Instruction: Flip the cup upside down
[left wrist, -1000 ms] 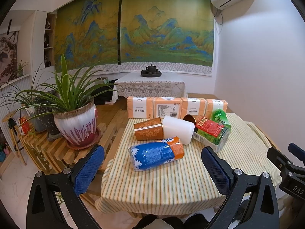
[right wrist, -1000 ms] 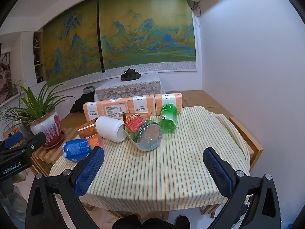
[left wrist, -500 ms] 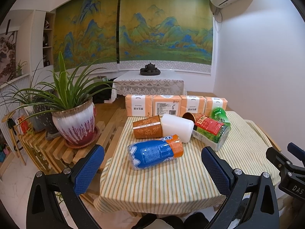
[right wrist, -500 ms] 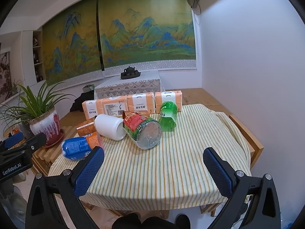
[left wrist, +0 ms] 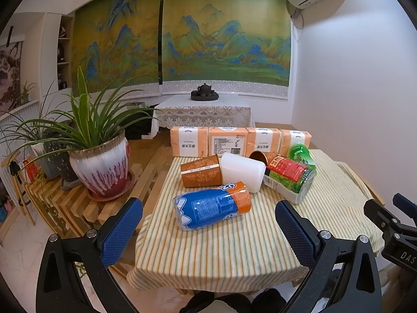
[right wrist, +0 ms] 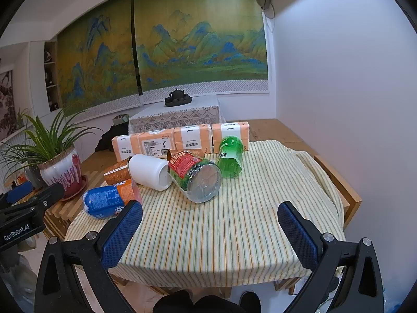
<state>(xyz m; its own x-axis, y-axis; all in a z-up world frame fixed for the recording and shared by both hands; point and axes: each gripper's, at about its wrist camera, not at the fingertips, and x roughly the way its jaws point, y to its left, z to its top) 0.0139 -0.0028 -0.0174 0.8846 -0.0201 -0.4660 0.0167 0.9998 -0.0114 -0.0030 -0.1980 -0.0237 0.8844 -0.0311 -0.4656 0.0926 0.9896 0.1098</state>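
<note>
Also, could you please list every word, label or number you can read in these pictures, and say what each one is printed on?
"GenRobot.AI": on the left gripper body, seen from the right wrist view.
"DAS", cut off by the frame edge: on the right gripper body, seen from the left wrist view.
Tissue packs: printed labels and a barcode, too small to read.
Blue bottle, green-and-red bottle, green bottle: print too blurred to read.

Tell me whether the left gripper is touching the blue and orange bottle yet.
Apart. In the left wrist view the left gripper is open, and striped cloth shows between both blue fingers and the blue and orange bottle.
</note>
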